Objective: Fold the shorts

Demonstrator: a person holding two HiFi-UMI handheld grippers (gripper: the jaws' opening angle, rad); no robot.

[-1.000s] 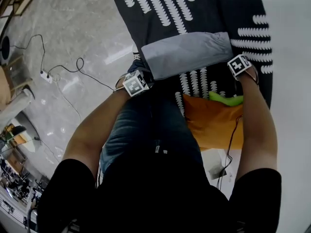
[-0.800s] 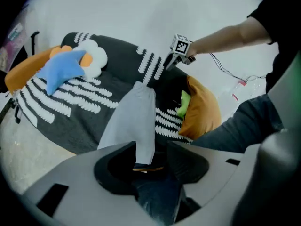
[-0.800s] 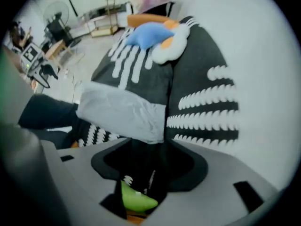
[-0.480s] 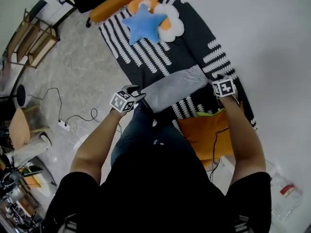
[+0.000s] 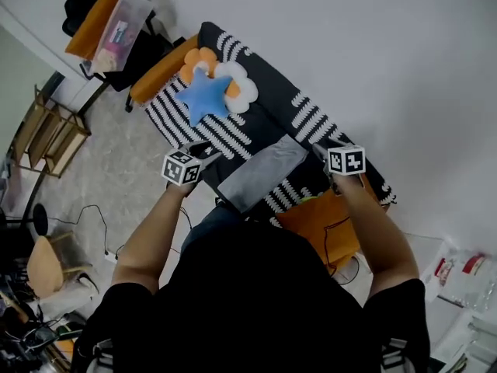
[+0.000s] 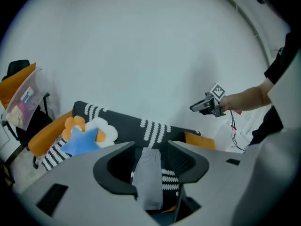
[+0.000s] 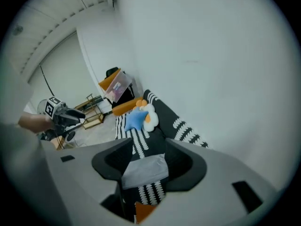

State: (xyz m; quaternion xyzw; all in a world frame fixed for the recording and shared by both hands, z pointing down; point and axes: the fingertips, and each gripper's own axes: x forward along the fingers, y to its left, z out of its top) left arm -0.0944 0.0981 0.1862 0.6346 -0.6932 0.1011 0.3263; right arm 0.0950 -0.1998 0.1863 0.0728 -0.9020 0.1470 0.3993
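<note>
The grey shorts (image 5: 260, 174) lie folded into a narrow strip across a black mat with white stripes (image 5: 307, 123). Both grippers are held in the air well above them. My left gripper (image 5: 208, 151) hovers off the strip's left end, jaws open and empty. To the right, my right gripper (image 5: 317, 151) is open too, nothing in it. In the left gripper view the shorts (image 6: 150, 178) show far below between the open jaws, and the right gripper (image 6: 200, 106) floats at the right. The right gripper view shows the shorts (image 7: 143, 169) the same way, with the left gripper (image 7: 70, 114) at the left.
A blue star cushion (image 5: 203, 96) and a flower cushion (image 5: 237, 84) lie at the mat's far end beside an orange bolster (image 5: 159, 72). An orange cushion (image 5: 326, 220) sits at the near end. A wooden rack (image 5: 48, 134), floor cables (image 5: 97, 212) and a white wall surround it.
Both grippers have risen from the ends of the shorts to high above them, and the head view has lifted. The shorts stay folded on the mat.
</note>
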